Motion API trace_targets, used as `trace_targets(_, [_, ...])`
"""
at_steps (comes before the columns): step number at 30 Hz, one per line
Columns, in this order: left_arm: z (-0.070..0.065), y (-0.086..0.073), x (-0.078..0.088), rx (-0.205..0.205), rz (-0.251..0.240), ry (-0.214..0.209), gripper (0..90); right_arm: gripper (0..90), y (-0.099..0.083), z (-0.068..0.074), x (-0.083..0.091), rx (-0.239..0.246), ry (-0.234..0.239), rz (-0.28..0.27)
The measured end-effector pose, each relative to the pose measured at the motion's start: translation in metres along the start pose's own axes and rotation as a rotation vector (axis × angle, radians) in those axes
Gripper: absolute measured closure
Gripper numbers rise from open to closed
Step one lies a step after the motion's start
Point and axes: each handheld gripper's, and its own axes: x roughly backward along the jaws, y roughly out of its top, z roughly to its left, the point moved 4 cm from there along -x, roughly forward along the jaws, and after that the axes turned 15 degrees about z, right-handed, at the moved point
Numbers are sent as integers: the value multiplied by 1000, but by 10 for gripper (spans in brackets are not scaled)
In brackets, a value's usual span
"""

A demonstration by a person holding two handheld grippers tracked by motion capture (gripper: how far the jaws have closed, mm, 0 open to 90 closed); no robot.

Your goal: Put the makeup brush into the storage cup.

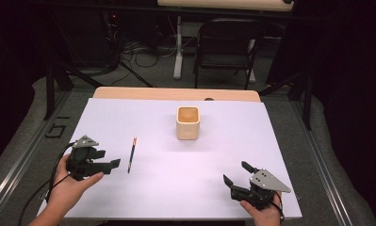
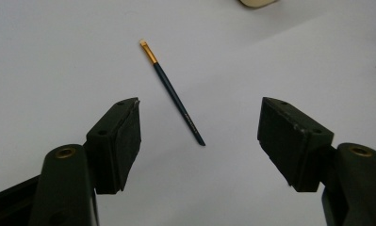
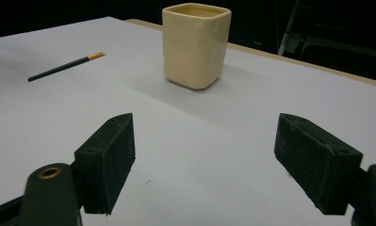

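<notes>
On white sheet (image 1: 176, 183) (dark room behind): brush (image 1: 132, 154), cup (image 1: 188, 123).

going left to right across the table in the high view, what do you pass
left gripper → paintbrush → cream cup → right gripper

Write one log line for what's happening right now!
left gripper: open, facing paintbrush | right gripper: open, empty | paintbrush: flat on table | cup: upright
</notes>
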Motion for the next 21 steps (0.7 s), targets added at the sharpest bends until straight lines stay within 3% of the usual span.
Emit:
trace_targets(9, [2,7,-8,-14,151,24,327,207,0,0,-1,-1,4,0])
trace_targets(16, [3,12,-14,-23,234,48,336,207,-1,1,-2,-1,9,-1])
trace_targets(21, [5,12,-18,-5,290,54,363,207,-1,1,-2,2,10,6])
